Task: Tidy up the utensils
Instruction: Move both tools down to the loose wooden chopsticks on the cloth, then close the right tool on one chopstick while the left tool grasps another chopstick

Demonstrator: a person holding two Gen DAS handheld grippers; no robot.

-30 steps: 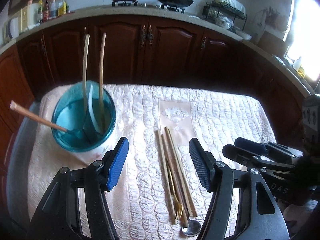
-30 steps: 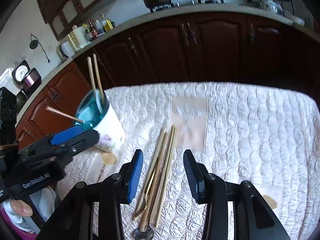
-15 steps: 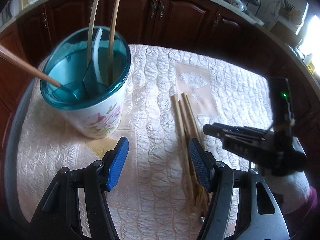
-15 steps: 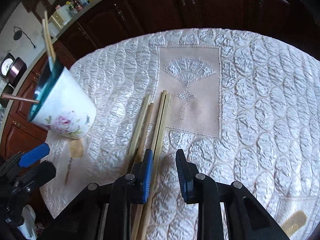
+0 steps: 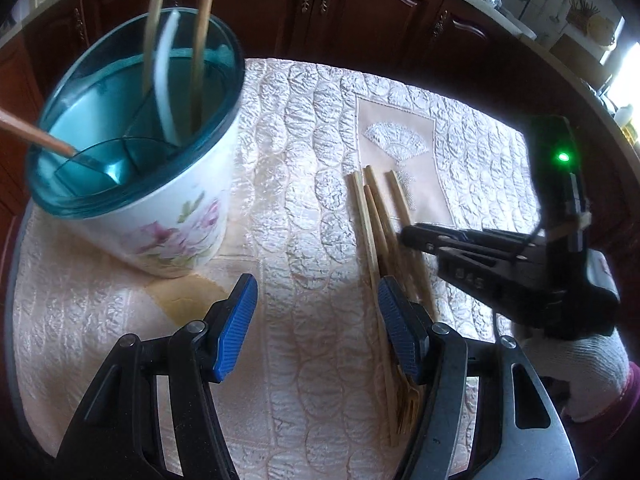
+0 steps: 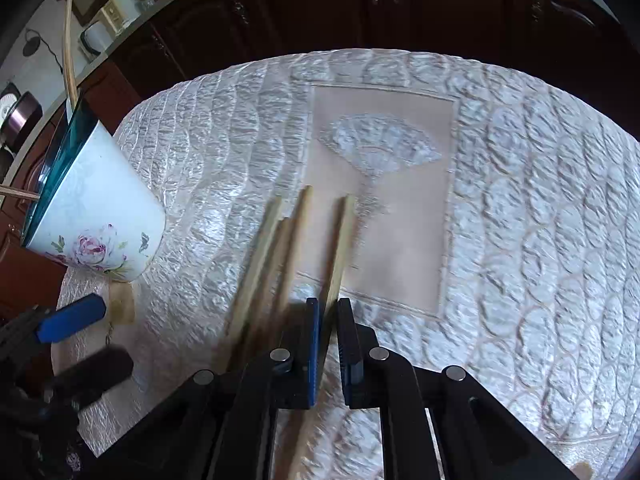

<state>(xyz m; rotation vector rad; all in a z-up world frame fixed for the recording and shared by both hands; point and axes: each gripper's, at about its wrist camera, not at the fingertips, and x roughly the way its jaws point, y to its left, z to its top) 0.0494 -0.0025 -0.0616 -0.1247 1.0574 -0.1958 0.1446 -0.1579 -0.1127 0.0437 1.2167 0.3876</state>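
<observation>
A floral white holder with a teal rim (image 5: pixel 176 224) stands at the left and holds several sticks; it also shows in the right wrist view (image 6: pixel 96 216). Several wooden chopsticks (image 5: pixel 380 232) and a gold fork (image 5: pixel 408 404) lie on the quilted cloth. My right gripper (image 6: pixel 329 308) is down on the bundle, its jaws nearly closed around the rightmost chopstick (image 6: pixel 340 248). It also shows in the left wrist view (image 5: pixel 412 236). My left gripper (image 5: pixel 316 304) is open and empty above the cloth, between the holder and the chopsticks.
A quilted cream cloth (image 6: pixel 520 200) with an embroidered fan panel (image 6: pixel 384 152) covers the table. Dark wooden cabinets (image 5: pixel 360 8) run behind it. A gloved hand (image 5: pixel 580 380) holds the right gripper.
My right gripper dropped onto the chopsticks and narrowed its jaws around the rightmost one, which has shifted apart from the others. My left gripper moved lower and closer to the holder, still open.
</observation>
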